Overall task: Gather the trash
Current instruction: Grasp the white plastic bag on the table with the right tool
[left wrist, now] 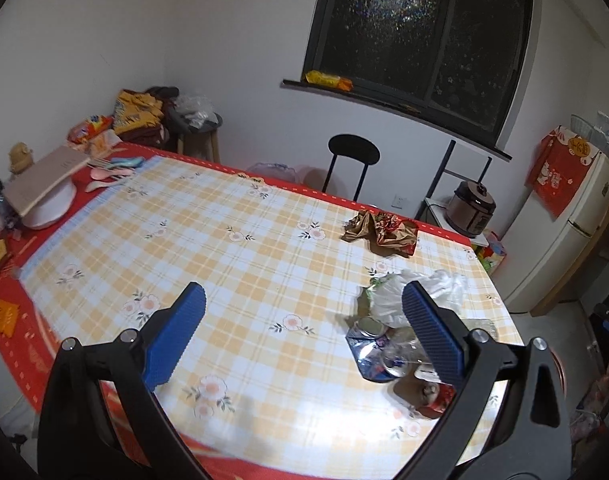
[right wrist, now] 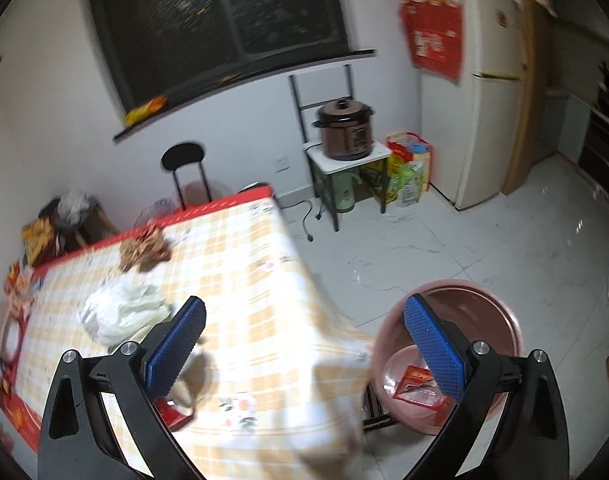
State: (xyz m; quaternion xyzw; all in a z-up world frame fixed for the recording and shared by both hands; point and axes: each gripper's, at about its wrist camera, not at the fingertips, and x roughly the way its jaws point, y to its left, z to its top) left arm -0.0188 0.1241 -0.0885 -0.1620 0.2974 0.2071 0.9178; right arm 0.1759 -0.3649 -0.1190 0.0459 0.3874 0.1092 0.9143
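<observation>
Nearest the left wrist camera, the left hand-held gripper [left wrist: 304, 320] hangs with its blue pads spread wide and nothing between them. Its right pad overlaps a heap of trash: a white plastic bag [left wrist: 420, 292], a crushed blue-and-silver wrapper [left wrist: 364, 350] and a red scrap [left wrist: 438, 398], all near the right edge of the checked surface [left wrist: 224, 248]. A crumpled brown-and-red wrapper [left wrist: 380, 230] lies farther back, apart from the heap. In the right wrist view, which is motion-blurred, the right hand-held gripper [right wrist: 304, 320] is likewise spread and empty, above the corner of the surface; a pink basin [right wrist: 464, 344] on the floor beside that corner already holds a red packet [right wrist: 418, 386]. Judged from this, the step is picking the next piece; closing on one light item at a time, gripping a fold rather than loose film, should avoid dragging the heap. No writing is legible on the trash.
</observation>
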